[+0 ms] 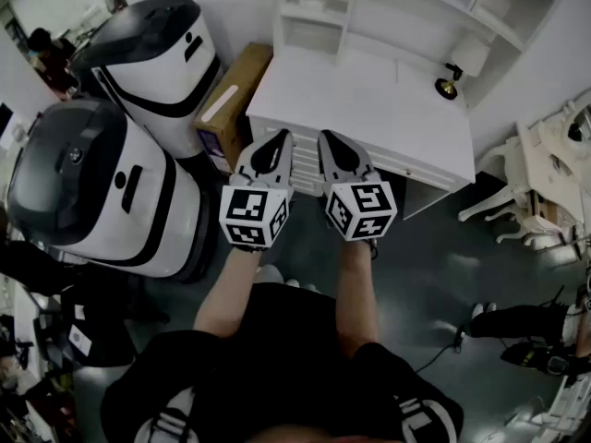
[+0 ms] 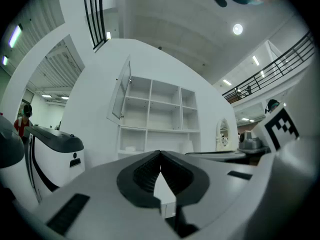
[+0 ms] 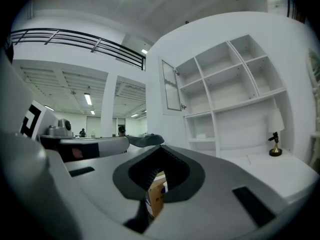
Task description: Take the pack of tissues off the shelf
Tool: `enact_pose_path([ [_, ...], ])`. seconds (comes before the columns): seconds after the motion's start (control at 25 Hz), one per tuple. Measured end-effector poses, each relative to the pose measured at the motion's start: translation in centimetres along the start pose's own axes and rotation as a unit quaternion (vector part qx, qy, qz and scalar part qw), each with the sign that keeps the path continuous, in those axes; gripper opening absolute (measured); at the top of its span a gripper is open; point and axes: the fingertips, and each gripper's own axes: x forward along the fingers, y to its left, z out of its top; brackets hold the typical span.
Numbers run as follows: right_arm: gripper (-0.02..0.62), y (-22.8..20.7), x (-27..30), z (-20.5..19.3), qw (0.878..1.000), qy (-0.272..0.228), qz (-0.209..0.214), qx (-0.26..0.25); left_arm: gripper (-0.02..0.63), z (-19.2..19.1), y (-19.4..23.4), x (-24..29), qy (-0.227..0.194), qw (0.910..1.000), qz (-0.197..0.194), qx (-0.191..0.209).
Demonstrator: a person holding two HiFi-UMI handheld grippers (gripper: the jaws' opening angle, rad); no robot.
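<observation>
A small white pack, apparently the tissues (image 2: 131, 148), lies in the lower left compartment of the white shelf unit (image 2: 160, 114); in the right gripper view the pack (image 3: 202, 134) sits in the same low compartment. The shelf (image 1: 369, 7) stands at the back of a white desk (image 1: 369, 109). My left gripper (image 1: 280, 137) and right gripper (image 1: 330, 137) are side by side at the desk's near edge, well short of the shelf. The jaws of the left gripper (image 2: 160, 154) and of the right gripper (image 3: 161, 149) are shut, tips touching, on nothing.
A small lamp with a gold base (image 1: 450, 83) stands at the desk's right end. A cardboard box (image 1: 231, 100) leans at the desk's left side. Two large white-and-black machines (image 1: 92, 192) fill the left. White chairs (image 1: 545, 173) stand at the right.
</observation>
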Motion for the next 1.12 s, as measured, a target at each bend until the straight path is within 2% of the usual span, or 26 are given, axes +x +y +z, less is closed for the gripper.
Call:
enact_pose_path([
  [0.36,0.018,-0.2,-1.0,1.5,1.000,-0.015,0.006,-0.013,0.011,0.5,-1.9,0.6,-0.003,1.0000,-0.007,0.003],
  [0.6,0.018,-1.5,-1.4,2.3,1.000,-0.025,0.000,0.003,0.011,1.1,-2.6,0.7,-0.002,0.9999,-0.011,0.012],
  [0.8,0.018,-0.7,-0.5,1.5,1.000,-0.019,0.015,0.010,0.011,0.6,-1.7,0.5,0.009,0.9998,-0.004,0.018],
  [1.12,0.018,-1.6,2.2,-0.5,1.000,-0.002,0.012,0.017,0.011,-1.1,0.2,2.5,0.022,0.9995,-0.002,0.022],
])
